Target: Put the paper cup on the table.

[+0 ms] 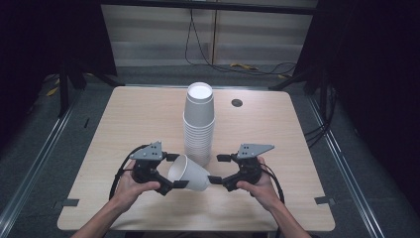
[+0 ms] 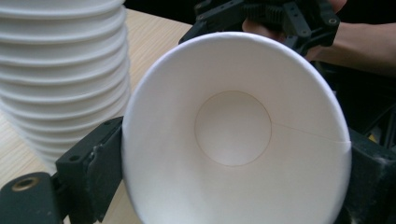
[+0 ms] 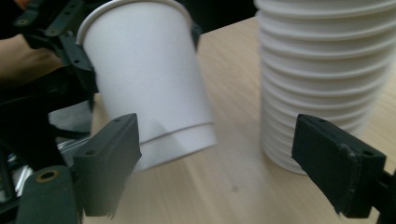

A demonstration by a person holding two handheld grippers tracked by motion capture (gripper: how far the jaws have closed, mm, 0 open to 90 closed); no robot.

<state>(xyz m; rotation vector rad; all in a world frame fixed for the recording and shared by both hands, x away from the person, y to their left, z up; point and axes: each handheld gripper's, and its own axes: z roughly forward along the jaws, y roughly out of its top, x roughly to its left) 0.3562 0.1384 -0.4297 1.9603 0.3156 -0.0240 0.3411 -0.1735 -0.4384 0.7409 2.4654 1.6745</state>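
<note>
Single paper cup [image 1: 188, 173] held tipped near the table's [image 1: 124, 124] front edge, just beside the cup stack [image 1: 199, 124], pinched at the rim by left tongs [image 1: 171, 171]. Right tongs [image 1: 218, 168] spread around its base. Handover likely under way; next, close right, release left.

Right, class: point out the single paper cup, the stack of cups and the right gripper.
single paper cup [image 1: 190, 173], high view, on its side wall.
stack of cups [image 1: 199, 124], high view, on the ribbed rims midway up.
right gripper [image 3: 215, 163], right gripper view, midway between its fingertips.
</note>
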